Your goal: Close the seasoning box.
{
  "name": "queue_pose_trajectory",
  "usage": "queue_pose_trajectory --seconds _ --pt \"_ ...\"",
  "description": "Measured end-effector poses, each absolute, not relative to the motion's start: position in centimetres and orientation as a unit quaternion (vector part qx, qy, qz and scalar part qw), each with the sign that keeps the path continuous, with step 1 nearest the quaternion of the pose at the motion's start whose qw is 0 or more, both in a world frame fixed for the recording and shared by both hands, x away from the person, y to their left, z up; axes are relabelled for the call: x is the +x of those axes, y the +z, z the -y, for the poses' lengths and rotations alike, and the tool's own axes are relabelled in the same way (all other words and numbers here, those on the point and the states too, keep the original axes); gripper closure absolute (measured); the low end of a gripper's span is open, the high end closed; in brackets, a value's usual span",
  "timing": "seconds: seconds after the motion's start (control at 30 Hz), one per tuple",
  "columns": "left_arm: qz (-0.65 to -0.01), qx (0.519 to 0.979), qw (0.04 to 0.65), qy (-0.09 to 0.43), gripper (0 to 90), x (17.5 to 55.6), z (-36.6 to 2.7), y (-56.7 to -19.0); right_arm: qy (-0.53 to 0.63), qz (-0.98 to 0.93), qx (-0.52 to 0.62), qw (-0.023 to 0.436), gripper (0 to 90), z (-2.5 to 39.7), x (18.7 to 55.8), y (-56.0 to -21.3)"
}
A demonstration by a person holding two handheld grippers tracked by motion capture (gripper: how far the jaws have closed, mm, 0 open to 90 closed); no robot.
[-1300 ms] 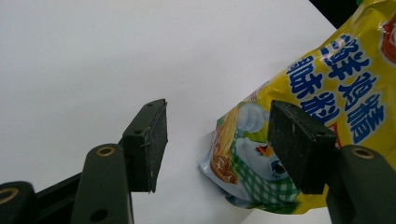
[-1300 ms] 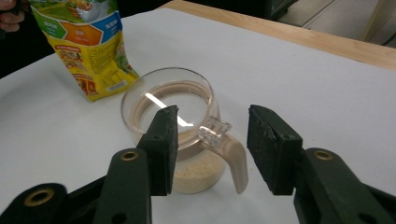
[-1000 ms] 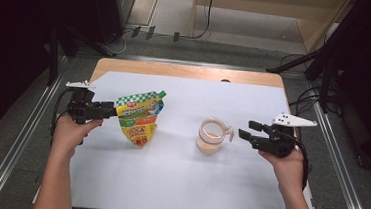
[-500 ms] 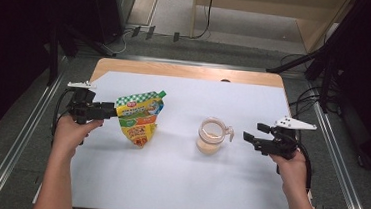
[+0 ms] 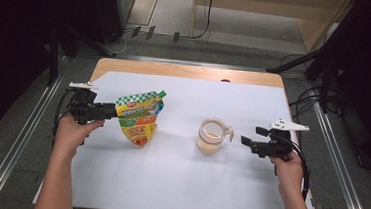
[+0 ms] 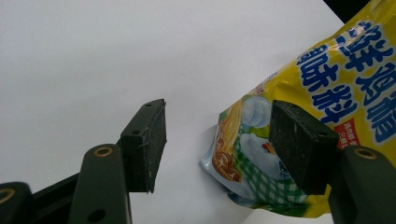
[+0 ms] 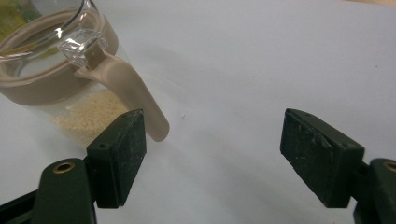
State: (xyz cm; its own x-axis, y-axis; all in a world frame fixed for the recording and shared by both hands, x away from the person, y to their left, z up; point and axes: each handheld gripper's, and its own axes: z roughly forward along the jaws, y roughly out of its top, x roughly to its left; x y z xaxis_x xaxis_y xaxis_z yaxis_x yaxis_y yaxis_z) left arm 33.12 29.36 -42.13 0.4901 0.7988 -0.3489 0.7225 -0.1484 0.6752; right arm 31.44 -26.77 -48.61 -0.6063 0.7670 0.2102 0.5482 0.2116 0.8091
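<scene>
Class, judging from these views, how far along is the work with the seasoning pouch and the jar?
Done: the jar already holds some granules. In hand: the left gripper, jaws open, is at the pouch edge; the right gripper, open too, sits short of the jar's handle. Left: gripping both; the pouch looks unopened.

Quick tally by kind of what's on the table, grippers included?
Pouch: 1
Jar: 1
Grippers: 2, left gripper and right gripper, both open
Total: 4
</scene>
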Motion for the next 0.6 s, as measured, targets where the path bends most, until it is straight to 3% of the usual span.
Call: queue_pose_trajectory --seconds 0.6 --pt "-0.513 0.745 0.425 0.038 33.7 33.87 -29.66 -43.05 0.442 -0.768 0.445 0.13 22.8 26.76 31.98 -49.59"
